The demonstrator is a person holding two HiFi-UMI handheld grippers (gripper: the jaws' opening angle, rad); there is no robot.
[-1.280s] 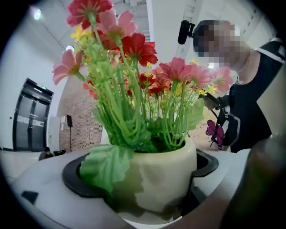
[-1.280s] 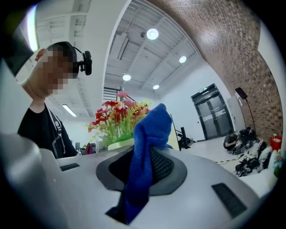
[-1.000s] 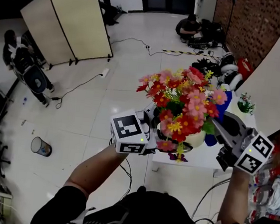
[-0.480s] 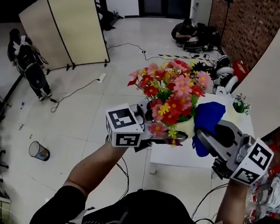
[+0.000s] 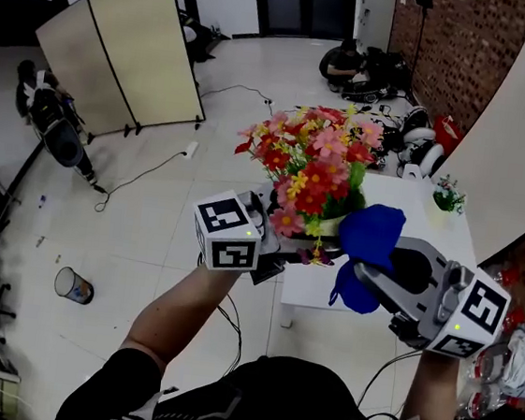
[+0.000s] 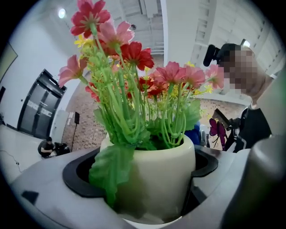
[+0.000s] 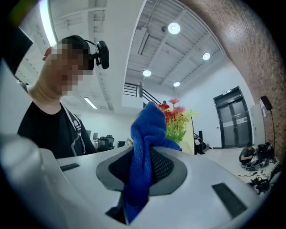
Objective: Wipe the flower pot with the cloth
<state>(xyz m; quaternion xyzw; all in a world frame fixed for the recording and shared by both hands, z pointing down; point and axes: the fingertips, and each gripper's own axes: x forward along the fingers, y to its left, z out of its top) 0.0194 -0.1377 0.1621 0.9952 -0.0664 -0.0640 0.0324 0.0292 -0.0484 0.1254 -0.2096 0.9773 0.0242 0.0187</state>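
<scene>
- Left gripper [image 5: 282, 242] is closed on the cream, round ceramic flower pot [image 6: 157, 176], which is clamped by its sides between the jaws.
- Red, pink and yellow flowers on green stems [image 5: 312, 159] are carried upright in the pot.
- Right gripper [image 7: 142, 181] is shut on the bunched blue cloth [image 7: 145, 143].
- The cloth is held just beside the pot; contact cannot be told.
- Both are seen over the near left corner of the white table [image 5: 312, 291].
</scene>
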